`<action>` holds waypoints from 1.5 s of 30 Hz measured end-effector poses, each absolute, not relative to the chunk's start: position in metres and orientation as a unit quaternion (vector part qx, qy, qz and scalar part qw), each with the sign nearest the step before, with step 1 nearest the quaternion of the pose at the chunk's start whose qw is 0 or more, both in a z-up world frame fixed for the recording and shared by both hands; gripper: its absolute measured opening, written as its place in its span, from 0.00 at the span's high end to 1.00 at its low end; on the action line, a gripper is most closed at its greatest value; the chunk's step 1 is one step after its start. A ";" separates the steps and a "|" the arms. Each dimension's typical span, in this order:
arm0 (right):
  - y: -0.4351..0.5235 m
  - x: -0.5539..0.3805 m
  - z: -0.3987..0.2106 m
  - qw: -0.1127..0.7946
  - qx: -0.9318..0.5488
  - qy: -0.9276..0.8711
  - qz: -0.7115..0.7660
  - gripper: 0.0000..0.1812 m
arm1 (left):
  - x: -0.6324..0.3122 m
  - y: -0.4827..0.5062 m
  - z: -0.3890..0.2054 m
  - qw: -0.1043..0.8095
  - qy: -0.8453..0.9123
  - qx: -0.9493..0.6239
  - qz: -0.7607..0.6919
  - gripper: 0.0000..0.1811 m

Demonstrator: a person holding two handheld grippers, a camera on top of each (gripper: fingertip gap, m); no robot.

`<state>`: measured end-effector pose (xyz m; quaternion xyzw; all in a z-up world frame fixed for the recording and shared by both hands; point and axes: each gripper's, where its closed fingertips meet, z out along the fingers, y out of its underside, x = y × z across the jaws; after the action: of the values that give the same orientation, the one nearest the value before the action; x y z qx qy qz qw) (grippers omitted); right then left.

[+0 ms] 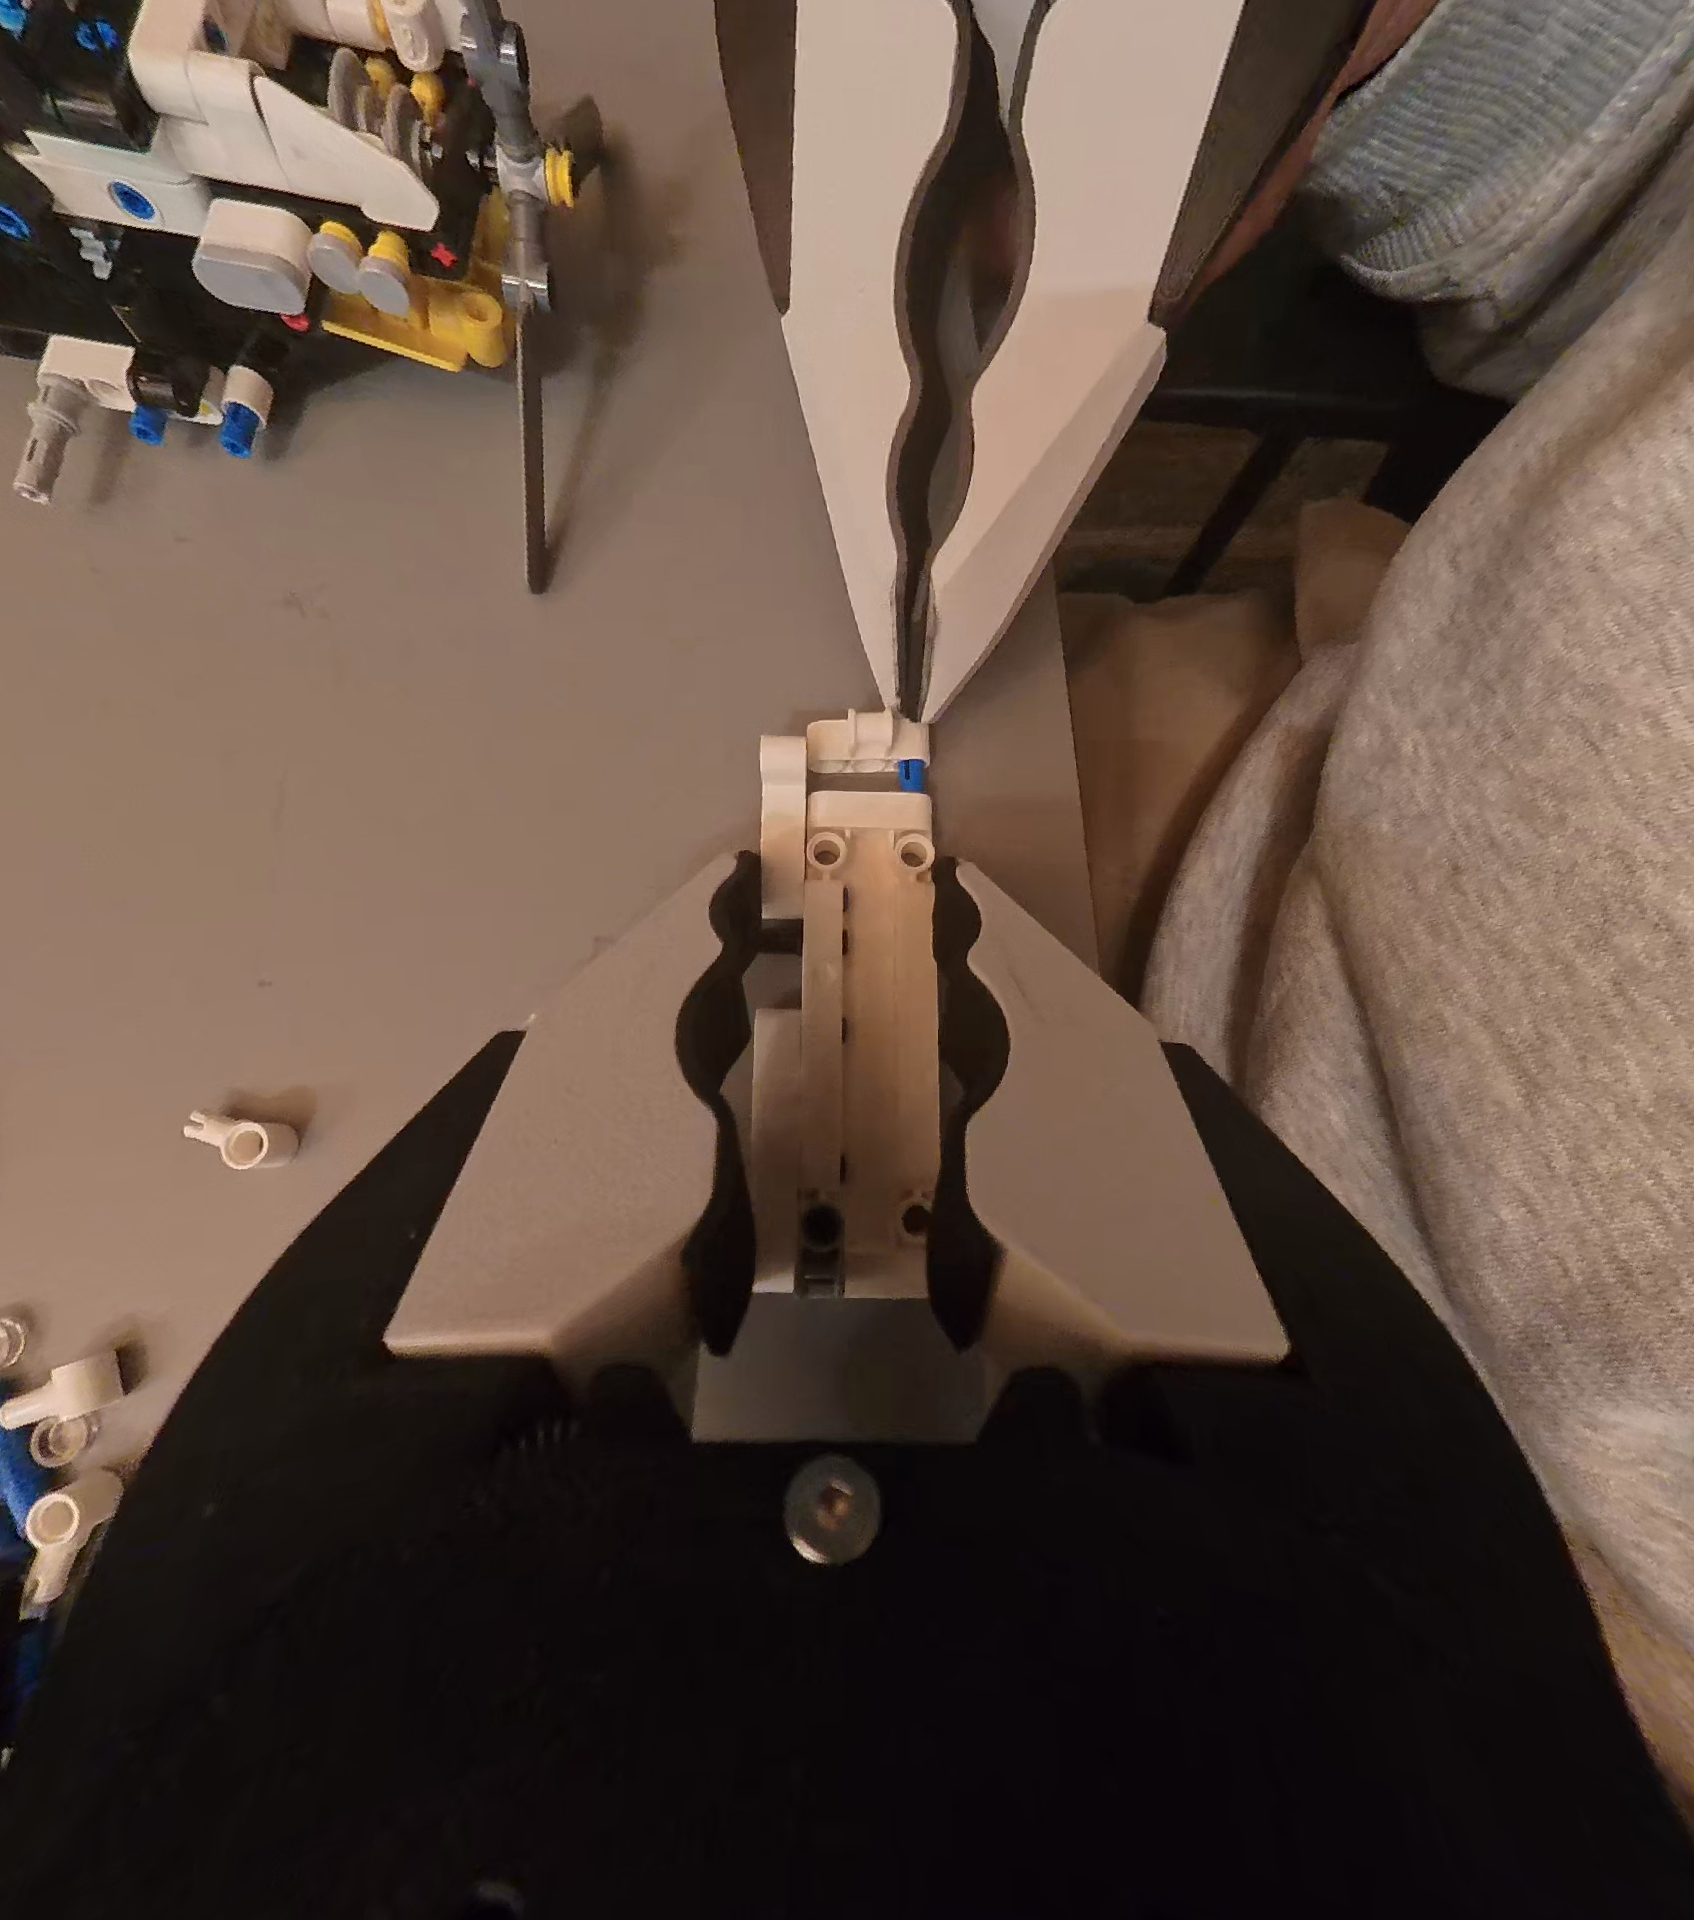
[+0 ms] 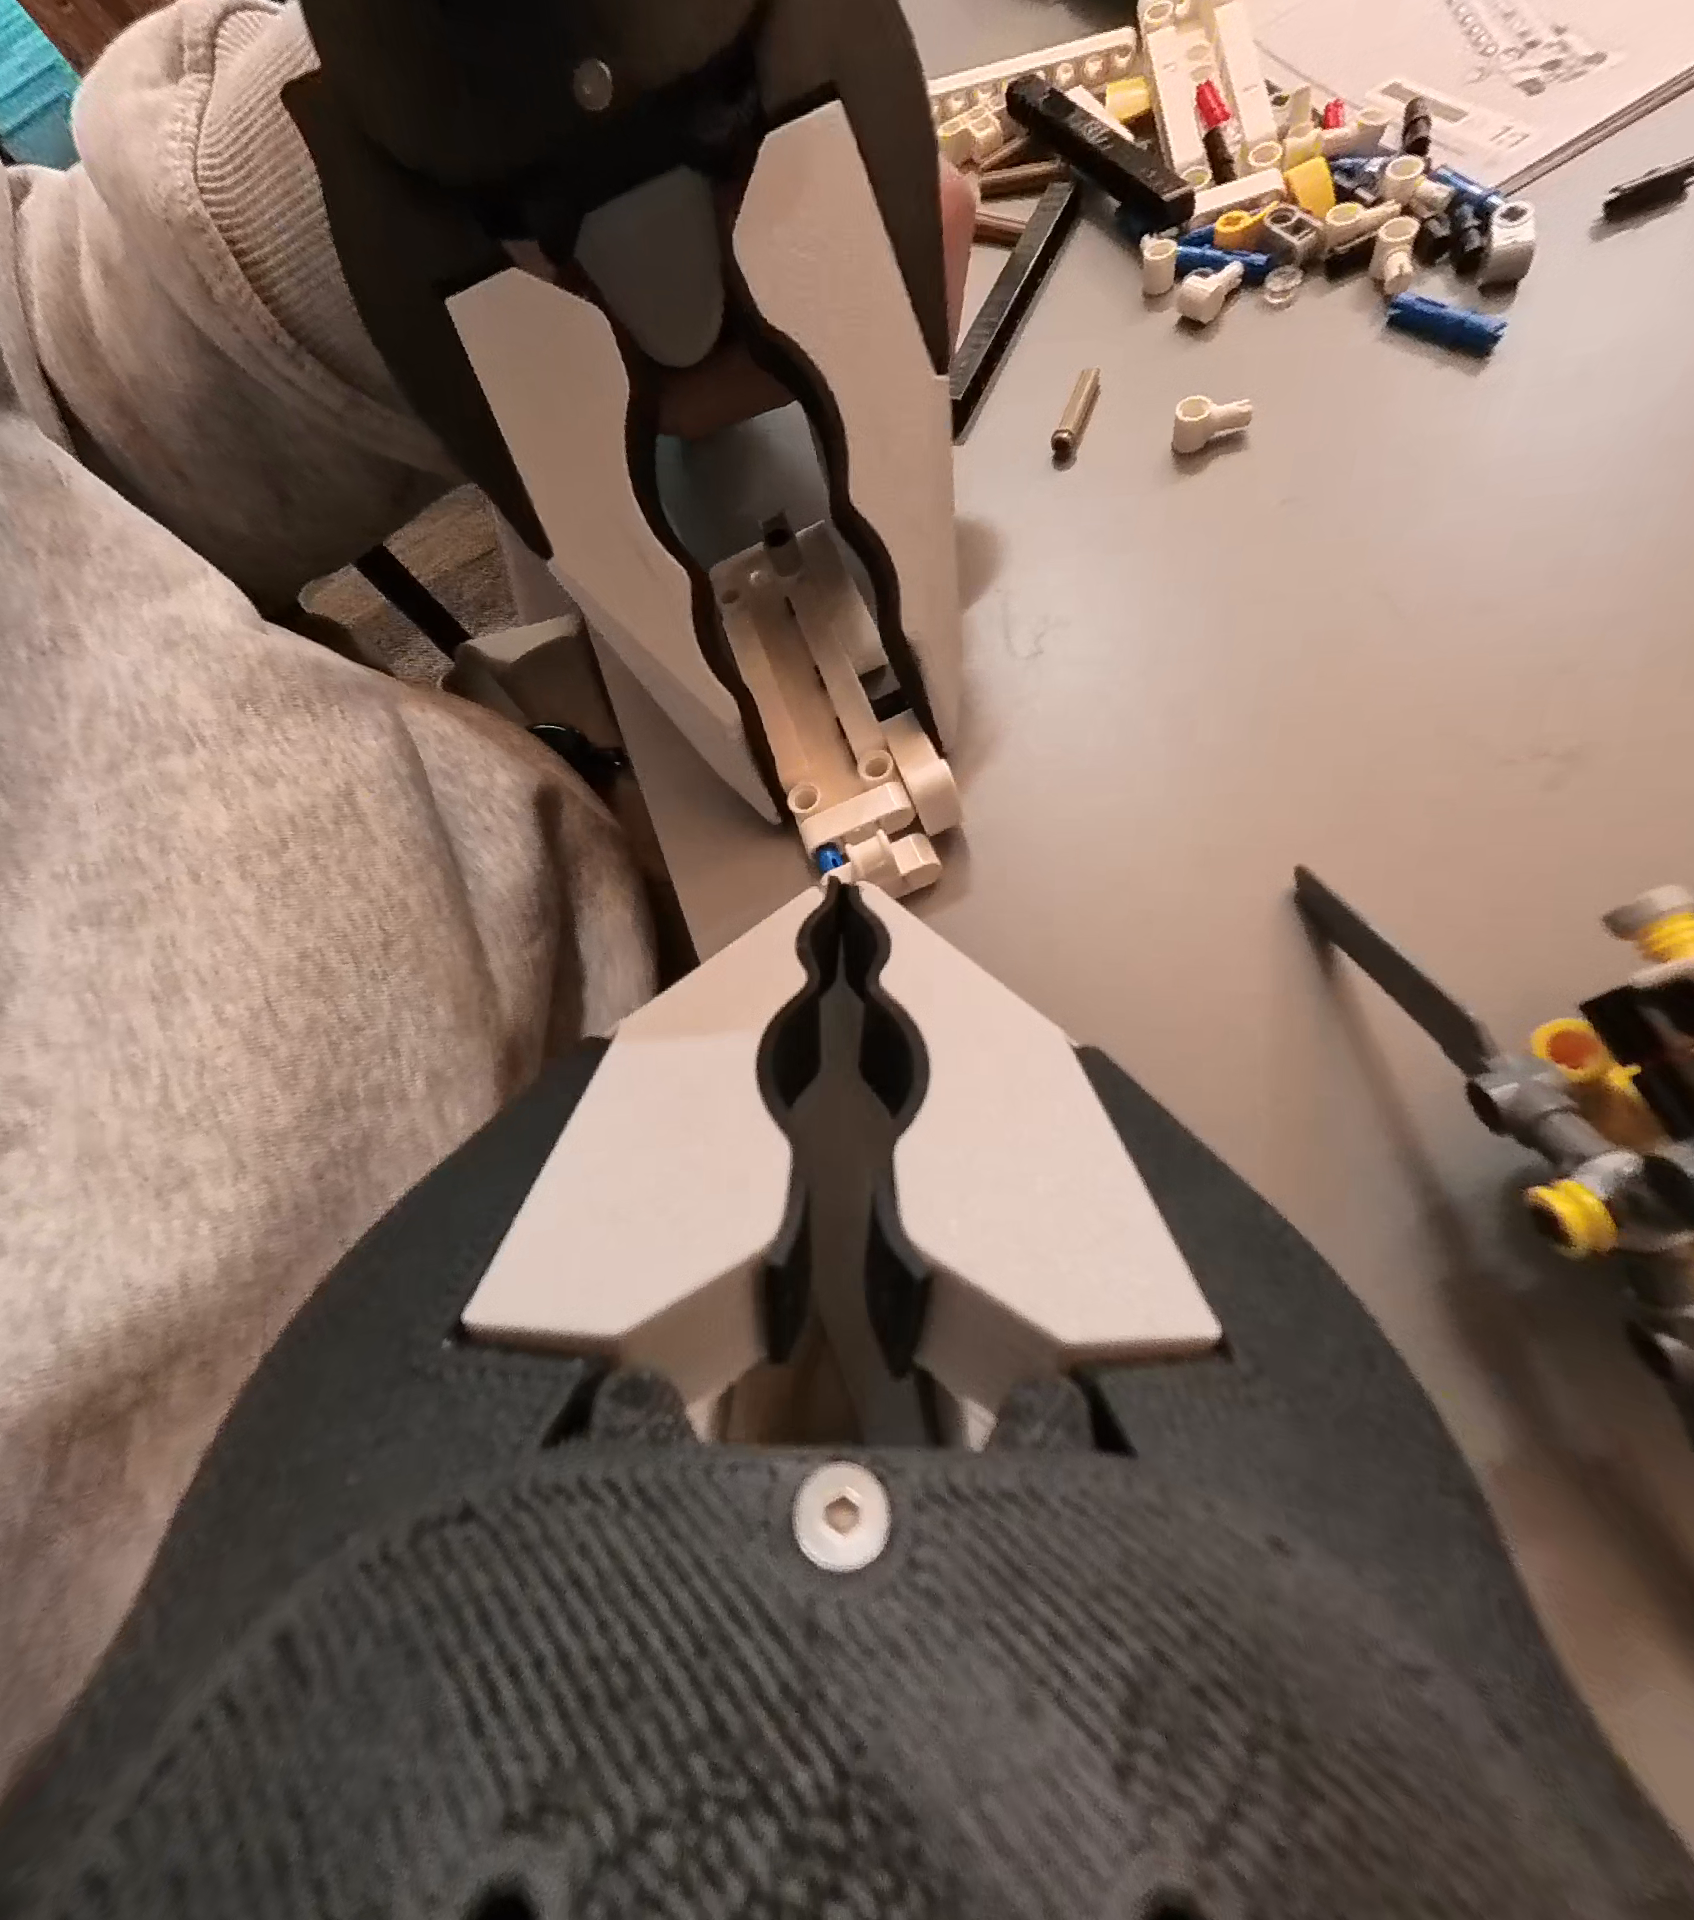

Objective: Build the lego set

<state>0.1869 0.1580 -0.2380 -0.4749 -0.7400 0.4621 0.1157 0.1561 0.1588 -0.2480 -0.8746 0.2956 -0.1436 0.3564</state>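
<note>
Grey table [image 2: 1342, 644] with a loose brick pile [image 2: 1290, 197] (mixed colours) and a part-built model [image 1: 199, 187].

Warm dim light, soft shadows, fisheye edges, blur

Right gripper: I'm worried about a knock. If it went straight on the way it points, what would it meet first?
The closed right gripper would almost at once meet the small white connector piece with a blue pin at the tip of the white lego beam assembly clamped in the left gripper; they may already touch.
</note>
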 end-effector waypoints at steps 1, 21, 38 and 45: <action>0.158 0.187 -0.238 0.114 -0.478 -0.739 0.461 1.00 | 0.156 0.159 -0.248 0.357 0.296 -0.875 -0.143 0.81; 0.160 0.185 -0.239 0.086 -0.545 -0.698 0.455 1.00 | 0.167 0.151 -0.251 0.361 0.266 -0.885 -0.127 0.81; 0.165 0.182 -0.239 0.090 -0.565 -0.674 0.468 1.00 | 0.160 0.157 -0.251 0.368 0.253 -0.890 -0.098 0.81; 0.165 0.181 -0.239 0.100 -0.571 -0.665 0.471 1.00 | 0.154 0.160 -0.250 0.374 0.245 -0.891 -0.078 0.81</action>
<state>0.1809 0.1646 -0.2386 -0.5707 -0.6654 0.4707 0.1004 0.1541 0.1600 -0.2505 -0.8910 0.2452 -0.0782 0.3739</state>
